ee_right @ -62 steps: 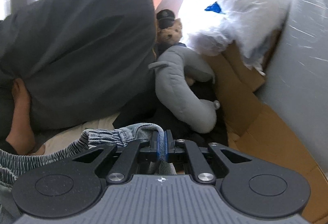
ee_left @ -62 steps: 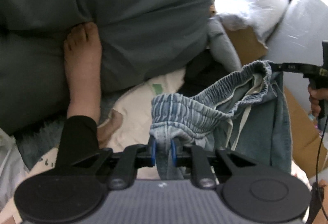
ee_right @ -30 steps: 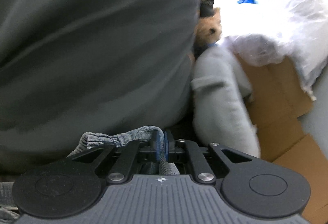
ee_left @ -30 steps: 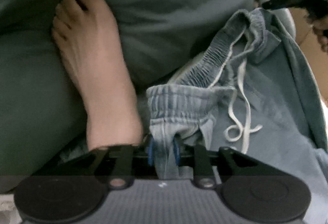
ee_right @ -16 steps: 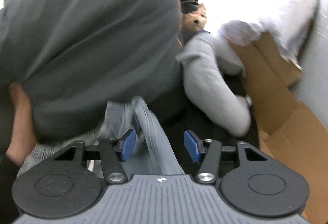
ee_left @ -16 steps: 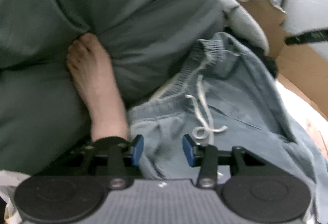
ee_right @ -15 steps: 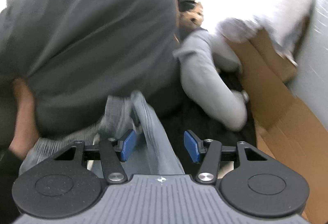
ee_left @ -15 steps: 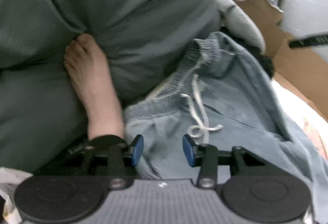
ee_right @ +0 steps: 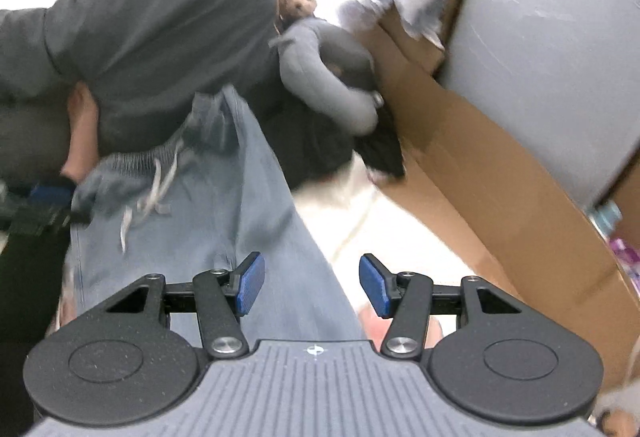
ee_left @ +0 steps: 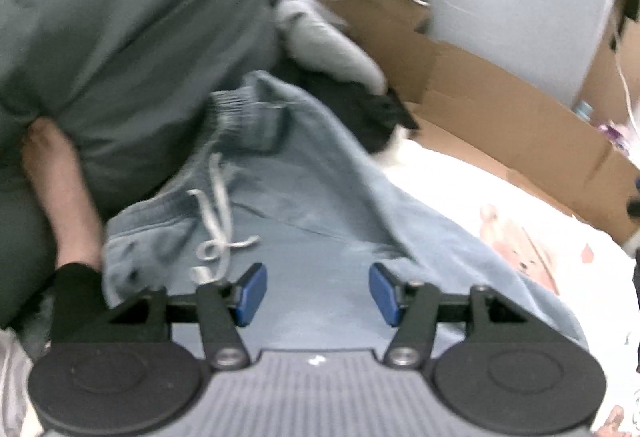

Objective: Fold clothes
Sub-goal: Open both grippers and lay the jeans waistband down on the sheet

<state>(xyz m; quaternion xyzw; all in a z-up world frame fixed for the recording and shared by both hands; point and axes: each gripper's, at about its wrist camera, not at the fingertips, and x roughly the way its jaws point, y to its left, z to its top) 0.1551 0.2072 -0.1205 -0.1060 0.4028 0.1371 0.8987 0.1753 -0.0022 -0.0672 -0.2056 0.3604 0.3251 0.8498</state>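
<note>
Honestly, everything is blurred. The blue sweatpants (ee_left: 320, 229) are spread mid-frame, lower part cut off. The left gripper (ee_left: 316, 289) and right gripper (ee_right: 311, 284) jaws have just opened, nothing clamped.

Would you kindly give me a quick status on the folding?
Left gripper and right gripper just opened, empty. Blue pants lie released, waistband by the dark pillow. Bare foot alongside.

The sweatpants (ee_left: 320, 221) are soft faded blue cloth with a ribbed waistband; the pillow (ee_left: 132, 37) is matt grey cloth; the cardboard (ee_left: 500, 117) is plain brown, matt.
</note>
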